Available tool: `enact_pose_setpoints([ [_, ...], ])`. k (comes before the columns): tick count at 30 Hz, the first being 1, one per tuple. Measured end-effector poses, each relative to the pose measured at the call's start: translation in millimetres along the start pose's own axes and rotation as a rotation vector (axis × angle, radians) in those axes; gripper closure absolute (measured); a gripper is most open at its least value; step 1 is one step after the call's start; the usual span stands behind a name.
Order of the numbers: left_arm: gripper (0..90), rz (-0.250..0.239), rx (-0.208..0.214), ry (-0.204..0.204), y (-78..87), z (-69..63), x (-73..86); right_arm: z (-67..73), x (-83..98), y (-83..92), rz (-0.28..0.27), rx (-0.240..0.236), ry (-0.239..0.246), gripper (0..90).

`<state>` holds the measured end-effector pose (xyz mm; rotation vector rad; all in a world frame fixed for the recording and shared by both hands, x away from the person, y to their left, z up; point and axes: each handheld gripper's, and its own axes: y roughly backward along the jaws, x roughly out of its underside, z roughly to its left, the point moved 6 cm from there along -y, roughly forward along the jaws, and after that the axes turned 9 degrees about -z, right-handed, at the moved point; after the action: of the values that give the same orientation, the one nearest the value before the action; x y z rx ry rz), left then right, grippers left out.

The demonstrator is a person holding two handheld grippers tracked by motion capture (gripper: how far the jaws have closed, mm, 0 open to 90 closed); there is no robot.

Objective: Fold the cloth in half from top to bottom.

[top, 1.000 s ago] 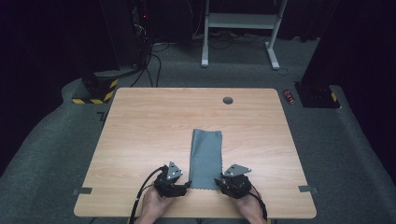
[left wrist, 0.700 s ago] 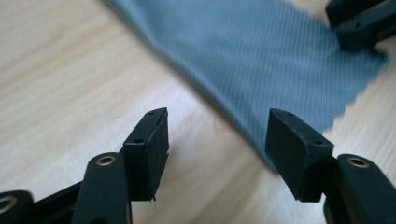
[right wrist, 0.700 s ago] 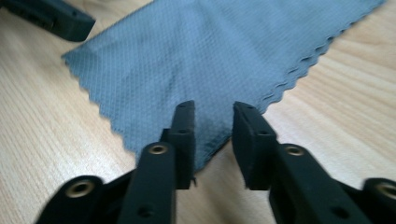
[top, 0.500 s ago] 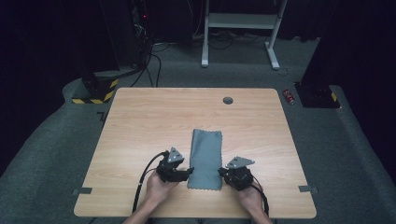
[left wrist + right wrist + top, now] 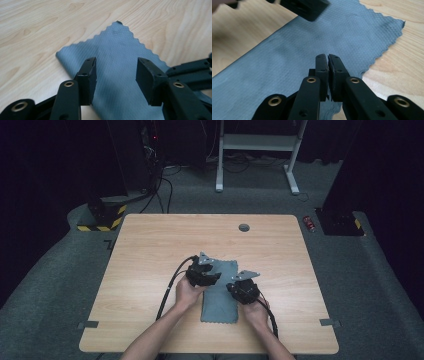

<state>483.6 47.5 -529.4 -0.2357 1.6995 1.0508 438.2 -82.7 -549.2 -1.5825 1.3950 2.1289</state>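
Straddling grey cloth [image 5: 117, 60], left gripper [image 5: 116, 72] closing; right gripper [image 5: 328, 65] shut.

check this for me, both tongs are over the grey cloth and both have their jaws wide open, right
Not quite. Both tongs are over the grey cloth, but only the left tongs stand open, and they have just been closing, with no cloth pinched yet. The right tongs are shut, jaws pressed together with cloth at their base, as the right gripper view shows.
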Motion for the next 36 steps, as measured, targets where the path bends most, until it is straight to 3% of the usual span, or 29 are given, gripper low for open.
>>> enact_pose_setpoints([
  [5,52.5,0.055,-0.053,0.006,-22.2,13.0,-0.7,-4.6,-1.8,-5.1,0.004,0.009,-0.017,85.4],
  [7,53.2,0.059,-0.082,0.011,-25.0,19.2,1.2,-6.4,-1.3,-6.7,0.010,0.011,-0.016,85.1],
  [11,54.4,0.115,-0.140,0.020,-27.4,33.5,12.3,-9.6,-0.5,-9.7,0.018,0.021,-0.022,84.0],
  [15,54.0,0.112,-0.184,0.041,-22.6,44.3,15.7,-13.5,0.8,-14.4,0.035,0.029,0.001,80.8],
  [20,53.5,0.123,-0.206,0.057,-18.7,50.3,17.3,-18.1,-3.8,-16.3,0.038,0.028,0.014,74.7],
  [24,53.2,0.115,-0.199,0.095,-18.7,52.7,17.4,-29.0,-12.8,-12.2,0.006,0.046,-0.030,72.7],
  [29,49.8,0.100,-0.189,0.145,-20.7,57.5,15.7,-52.6,-21.0,-12.4,-0.040,0.094,-0.104,70.5],
  [33,48.0,0.080,-0.192,0.191,-22.7,63.0,16.1,-65.3,-18.1,-17.1,-0.060,0.134,-0.124,71.4],
  [36,48.5,0.074,-0.197,0.182,-23.9,63.3,16.1,-71.8,-15.3,-21.3,-0.056,0.148,-0.157,72.1],
])
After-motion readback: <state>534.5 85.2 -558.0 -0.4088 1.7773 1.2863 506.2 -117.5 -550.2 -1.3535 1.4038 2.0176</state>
